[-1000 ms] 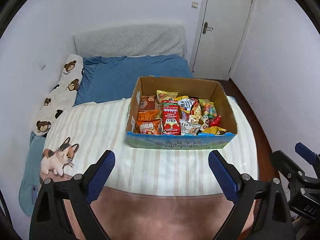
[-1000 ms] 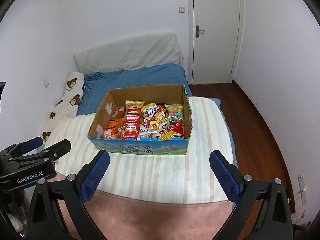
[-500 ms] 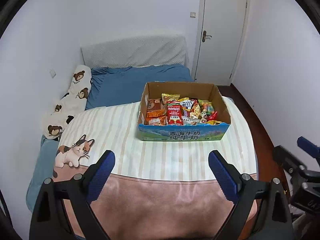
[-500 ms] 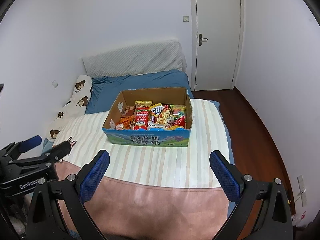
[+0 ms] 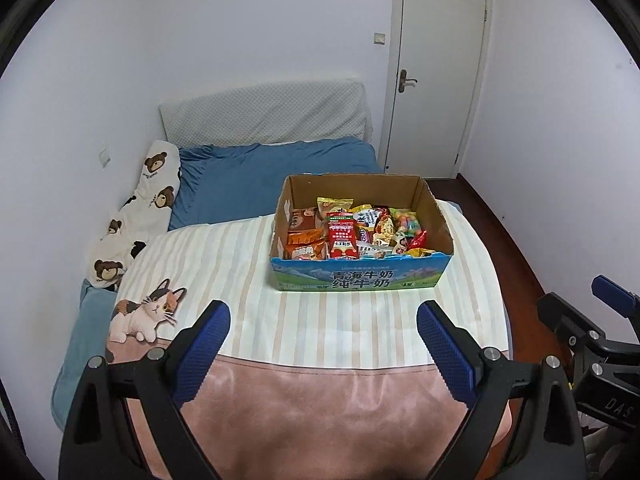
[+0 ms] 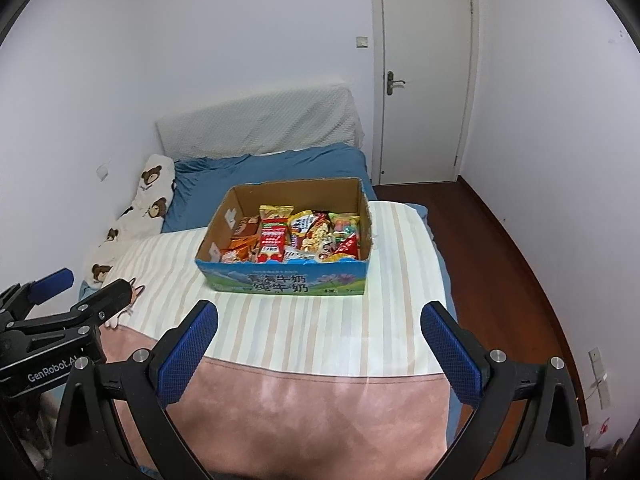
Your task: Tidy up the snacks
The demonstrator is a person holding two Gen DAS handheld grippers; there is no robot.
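on the striped blanket (image 5: 224, 264) sits the cardboard box (image 5: 362, 282), packed with snack packets (image 5: 342, 234), the blue sheet (image 5: 256, 184) and white door (image 5: 436, 80) beyond it. my left gripper (image 5: 323, 334) and right gripper (image 6: 320, 330) hang well short of the box, both spread wide with nothing between the fingers.

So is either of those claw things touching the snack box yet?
Apart. In both wrist views the open left gripper and right gripper sit short of the cardboard snack box, with striped blanket showing between.
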